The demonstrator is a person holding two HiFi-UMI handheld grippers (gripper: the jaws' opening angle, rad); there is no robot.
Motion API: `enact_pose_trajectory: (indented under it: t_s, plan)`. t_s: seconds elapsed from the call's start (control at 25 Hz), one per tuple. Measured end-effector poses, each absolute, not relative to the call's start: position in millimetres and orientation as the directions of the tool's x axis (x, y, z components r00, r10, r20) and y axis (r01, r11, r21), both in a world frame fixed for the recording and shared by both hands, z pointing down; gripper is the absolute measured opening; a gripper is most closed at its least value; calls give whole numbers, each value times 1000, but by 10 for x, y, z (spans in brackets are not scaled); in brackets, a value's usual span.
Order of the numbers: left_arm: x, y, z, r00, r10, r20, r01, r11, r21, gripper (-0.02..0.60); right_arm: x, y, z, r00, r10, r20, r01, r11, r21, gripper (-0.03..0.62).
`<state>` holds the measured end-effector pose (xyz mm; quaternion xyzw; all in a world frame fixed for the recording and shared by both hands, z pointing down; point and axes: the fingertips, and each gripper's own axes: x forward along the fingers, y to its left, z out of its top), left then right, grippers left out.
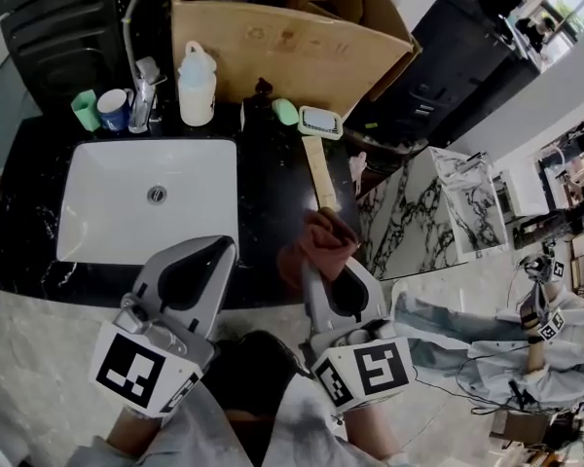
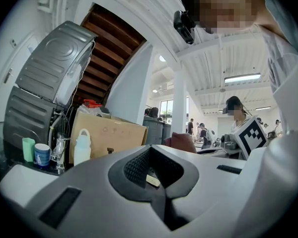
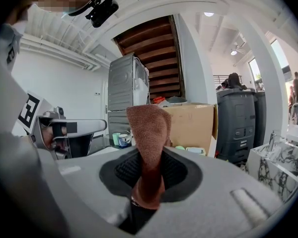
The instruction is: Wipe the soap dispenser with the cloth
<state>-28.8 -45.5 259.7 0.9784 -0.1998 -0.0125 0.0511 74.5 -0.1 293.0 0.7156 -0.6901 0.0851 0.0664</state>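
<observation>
Left tool (image 1: 226,249), right tool (image 1: 311,267), one cloth (image 1: 321,235)

The reddish-brown terry cloth (image 3: 148,128) is pinched in the right gripper (image 3: 149,155), its free end standing up, above the counter's (image 1: 273,193) front edge. The dark soap dispenser (image 1: 261,100), hard to make out, stands upright at the counter's back, well apart.

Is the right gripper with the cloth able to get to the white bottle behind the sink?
Probably yes. The right gripper, shut on the cloth, sits at the counter's front. Only the open sink and bare counter lie before the white bottle.
</observation>
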Motion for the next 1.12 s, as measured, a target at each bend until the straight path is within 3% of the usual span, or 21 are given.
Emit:
enact_pose_trajectory:
  t_s: [0.4,1.12]
  plan:
    - [-378,-692,2639,893,-450,-1,-446,-885,134,3,674,-298,2940,-13,-974,225,-1000,12,-9,75]
    - [5,-1318,2713,849,-528,38,-527,-838,140,3,1319,-1209,2912,-60,-972,227,-997,72,42,75]
